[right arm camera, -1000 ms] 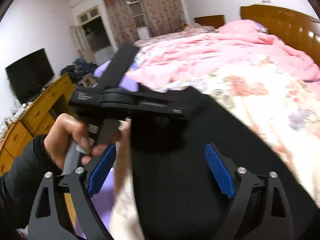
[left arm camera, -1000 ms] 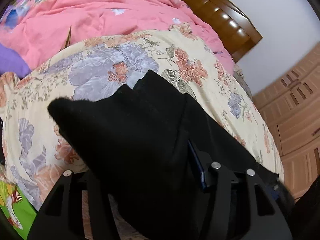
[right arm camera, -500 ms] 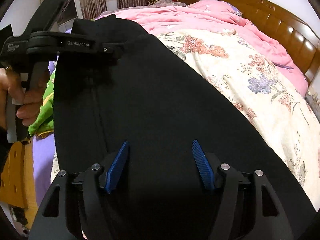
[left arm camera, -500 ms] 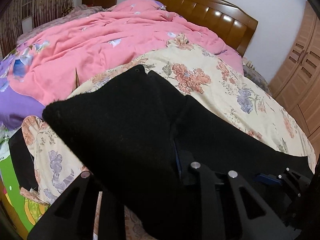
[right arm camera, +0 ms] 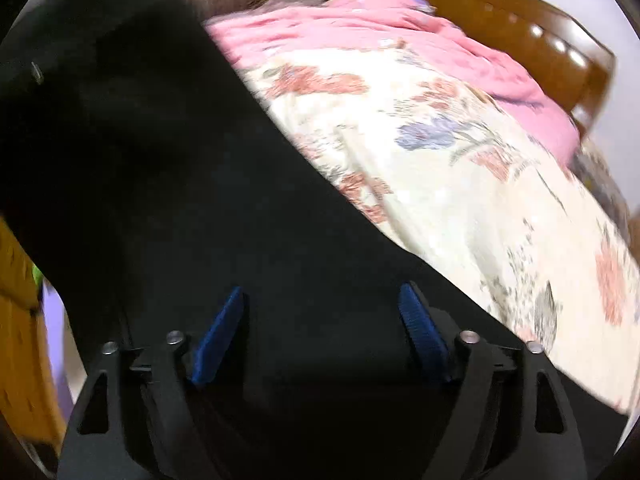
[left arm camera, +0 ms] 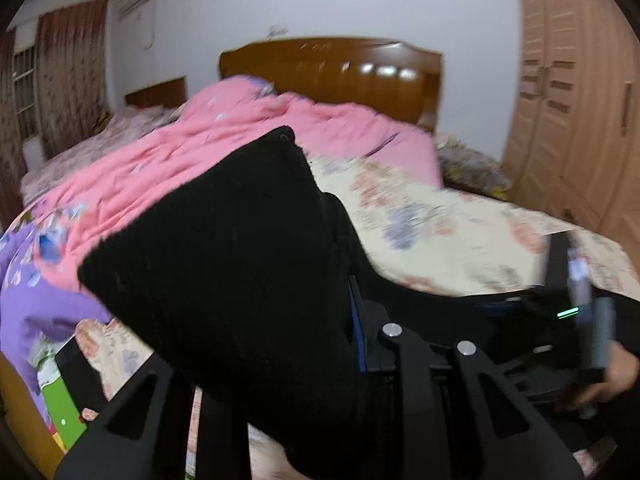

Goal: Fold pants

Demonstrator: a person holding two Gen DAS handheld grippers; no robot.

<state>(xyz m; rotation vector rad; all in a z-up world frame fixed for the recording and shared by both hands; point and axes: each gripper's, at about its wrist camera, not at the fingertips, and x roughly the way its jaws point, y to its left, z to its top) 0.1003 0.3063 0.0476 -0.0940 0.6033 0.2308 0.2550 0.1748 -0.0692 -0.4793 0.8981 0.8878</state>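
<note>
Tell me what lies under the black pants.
Under the black pants lies the floral bedspread, visible only beside them. Whatever sits beneath the cloth itself is covered.

We see black pants (left arm camera: 240, 264) against a cream sheet (right arm camera: 460, 200) printed with rust-red and lilac-blue flowers. Behind it lies a pink quilt (left arm camera: 208, 160) with small pale and blue specks, and a purple cover (left arm camera: 36, 308) at the side. The headboard (left arm camera: 340, 76) is glossy red-brown, the wardrobe (left arm camera: 576, 100) pale tan, the wall (left arm camera: 320, 0) white, the curtains (left arm camera: 68, 80) brownish red with a faint speckled print. Our gripper pads (right arm camera: 218, 336) are bright blue on black frames.
</note>
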